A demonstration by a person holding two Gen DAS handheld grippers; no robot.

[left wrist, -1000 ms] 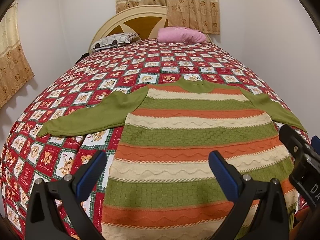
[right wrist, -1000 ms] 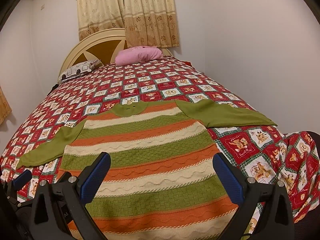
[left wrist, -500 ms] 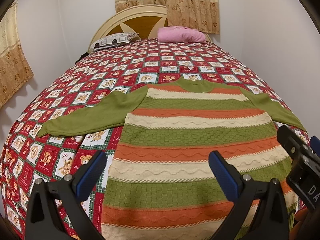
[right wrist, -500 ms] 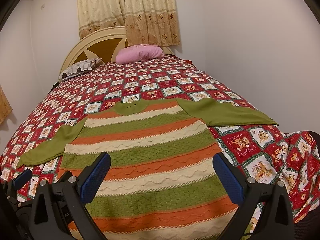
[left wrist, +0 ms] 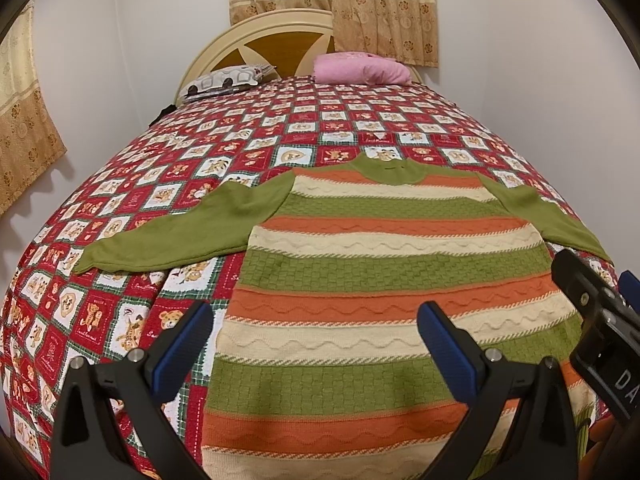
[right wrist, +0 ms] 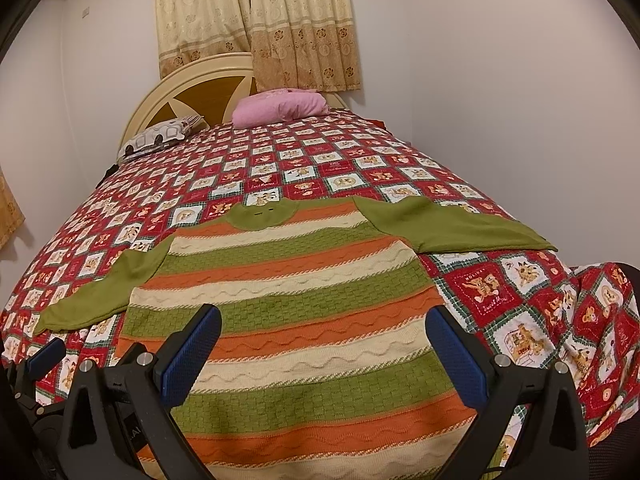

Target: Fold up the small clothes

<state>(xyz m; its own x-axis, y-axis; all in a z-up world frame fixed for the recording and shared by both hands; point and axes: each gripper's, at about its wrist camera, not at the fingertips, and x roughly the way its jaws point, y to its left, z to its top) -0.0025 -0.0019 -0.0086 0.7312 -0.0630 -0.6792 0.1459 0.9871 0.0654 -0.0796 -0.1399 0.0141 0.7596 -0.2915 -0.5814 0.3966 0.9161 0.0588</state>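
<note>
Sweater (left wrist: 372, 276): spread flat and face up on the bed (left wrist: 248, 148), collar toward the headboard (left wrist: 276, 46), hem nearest the cameras; laid open like this, by the look of it, so every edge can be reached before the first fold.
Left sleeve (left wrist: 176, 232): stretched straight out across the quilt, cuff well apart from the body panel; ready to be swung inward.
Right sleeve (right wrist: 452, 226): also out flat, cuff lying close to the bed's right side.
Left gripper (left wrist: 316, 344): blue fingers (left wrist: 184, 344) spread wide, holding nothing, hovering over the lower left of the sweater, one finger over bare quilt and one over the stripes.
Right gripper (right wrist: 324, 344): fingers spread wide too, empty, poised above the hem area toward the right; also seen edging in at the right of the left wrist view.
Stage: nothing folded yet, judging by the flat spread; likely lining up for a first pinch.
Edges: right edge of the bed drops off just beyond the right cuff, quilt hanging down there; wall close on that side, so less room.
Open room: plenty of bare quilt beyond the collar and out to the left; pillows (left wrist: 360, 68) far back, well clear.
Risk: loose knit may stretch or drag if pinched by one layer only.
</note>
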